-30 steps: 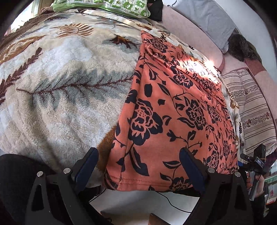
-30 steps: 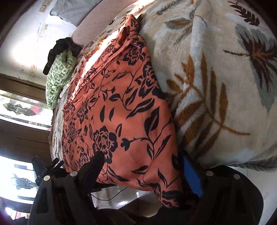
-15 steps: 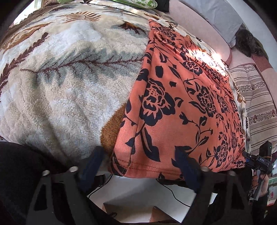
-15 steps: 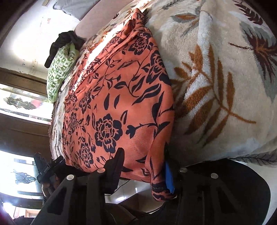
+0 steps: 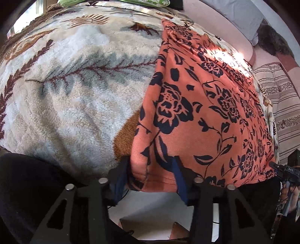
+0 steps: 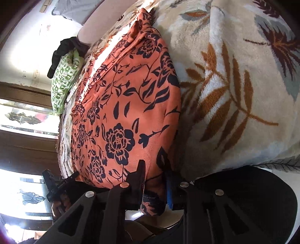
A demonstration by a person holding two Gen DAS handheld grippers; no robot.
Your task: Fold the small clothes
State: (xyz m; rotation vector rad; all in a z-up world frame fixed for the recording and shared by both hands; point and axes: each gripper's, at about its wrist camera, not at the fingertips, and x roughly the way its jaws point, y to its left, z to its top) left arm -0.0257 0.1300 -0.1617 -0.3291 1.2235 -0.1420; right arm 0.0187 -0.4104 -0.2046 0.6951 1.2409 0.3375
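An orange garment with a black flower print (image 5: 206,112) lies flat on a fleece blanket with leaf patterns (image 5: 75,84), its near hem hanging over the bed edge. My left gripper (image 5: 151,176) has its jaws narrowed around the garment's near left hem corner. In the right wrist view the same garment (image 6: 121,116) lies on the blanket (image 6: 234,75), and my right gripper (image 6: 154,185) is shut on its other near hem corner, with cloth bunched between the fingers. The other gripper shows at the edge of each view.
A green patterned pillow (image 6: 63,78) and a dark item (image 6: 63,50) lie at the far end of the bed. A striped cushion (image 5: 281,105) and a grey pillow (image 5: 240,16) lie to the right. The floor shows below the bed edge (image 5: 150,204).
Both grippers moved in onto the near hem and closed their jaws around its corners; they were wide open a second ago.
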